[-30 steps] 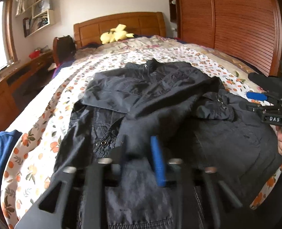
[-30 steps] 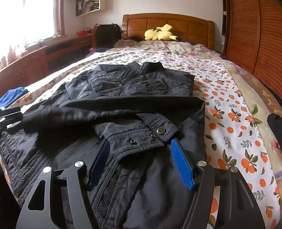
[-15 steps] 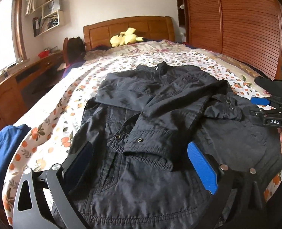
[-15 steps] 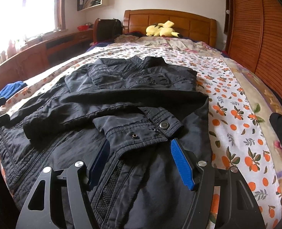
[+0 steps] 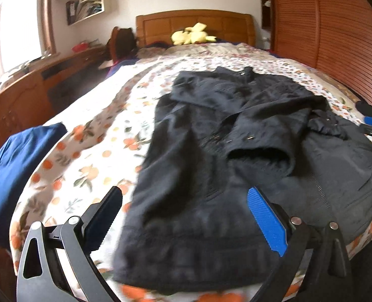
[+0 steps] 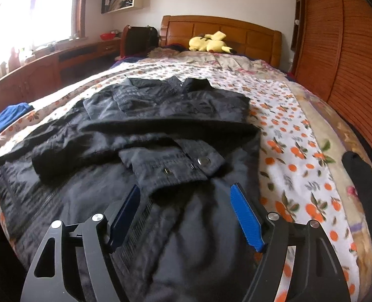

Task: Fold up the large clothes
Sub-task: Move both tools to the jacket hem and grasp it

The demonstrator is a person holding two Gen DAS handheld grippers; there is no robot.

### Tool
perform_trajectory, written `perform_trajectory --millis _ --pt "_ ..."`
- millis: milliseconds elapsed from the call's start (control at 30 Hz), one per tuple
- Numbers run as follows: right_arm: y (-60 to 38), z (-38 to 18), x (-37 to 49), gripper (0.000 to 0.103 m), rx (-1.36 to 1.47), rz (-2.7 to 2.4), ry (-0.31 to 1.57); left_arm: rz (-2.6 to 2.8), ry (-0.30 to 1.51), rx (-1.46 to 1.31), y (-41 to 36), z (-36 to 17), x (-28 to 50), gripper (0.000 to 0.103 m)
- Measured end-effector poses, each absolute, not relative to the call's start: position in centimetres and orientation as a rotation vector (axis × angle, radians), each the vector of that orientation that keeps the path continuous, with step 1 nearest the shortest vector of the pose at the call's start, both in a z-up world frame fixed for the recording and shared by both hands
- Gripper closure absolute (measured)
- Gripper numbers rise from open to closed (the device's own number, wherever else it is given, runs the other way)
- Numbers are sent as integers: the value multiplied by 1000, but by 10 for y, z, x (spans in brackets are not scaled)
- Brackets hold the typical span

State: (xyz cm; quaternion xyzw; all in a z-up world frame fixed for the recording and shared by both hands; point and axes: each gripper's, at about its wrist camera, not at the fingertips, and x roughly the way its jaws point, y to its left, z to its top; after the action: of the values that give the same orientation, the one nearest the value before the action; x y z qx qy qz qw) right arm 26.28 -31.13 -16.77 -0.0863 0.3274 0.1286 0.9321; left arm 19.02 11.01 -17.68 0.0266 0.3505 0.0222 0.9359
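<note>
Across the near half of the bed (image 6: 299,115), the black jacket (image 6: 160,130) lies flat, both sleeves crossed over its front, collar toward the far headboard. Left hand-held gripper (image 5: 186,216) hangs spread wide above the near hem, grasping nothing. Right hand-held gripper (image 6: 188,214) is released too, gaping just short of the snap cuff (image 6: 183,166).

I'm seeing daylight pouring through the window (image 6: 22,12) over a long wooden desk (image 6: 47,68), a wooden headboard (image 6: 221,32), and slatted wardrobe doors (image 6: 349,50).
</note>
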Motion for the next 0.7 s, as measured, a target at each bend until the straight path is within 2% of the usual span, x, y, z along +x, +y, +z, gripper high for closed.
perform_trajectory --millis 300,633,700 --pt "-350 -185 216 32 -157 213 771 85 745 31 151 -185 179 3" --pt "-344 -199 185 32 -189 219 848 71 758 36 156 -187 178 3" --pt "-341 -203 184 42 -191 226 860 68 761 36 155 -188 176 3"
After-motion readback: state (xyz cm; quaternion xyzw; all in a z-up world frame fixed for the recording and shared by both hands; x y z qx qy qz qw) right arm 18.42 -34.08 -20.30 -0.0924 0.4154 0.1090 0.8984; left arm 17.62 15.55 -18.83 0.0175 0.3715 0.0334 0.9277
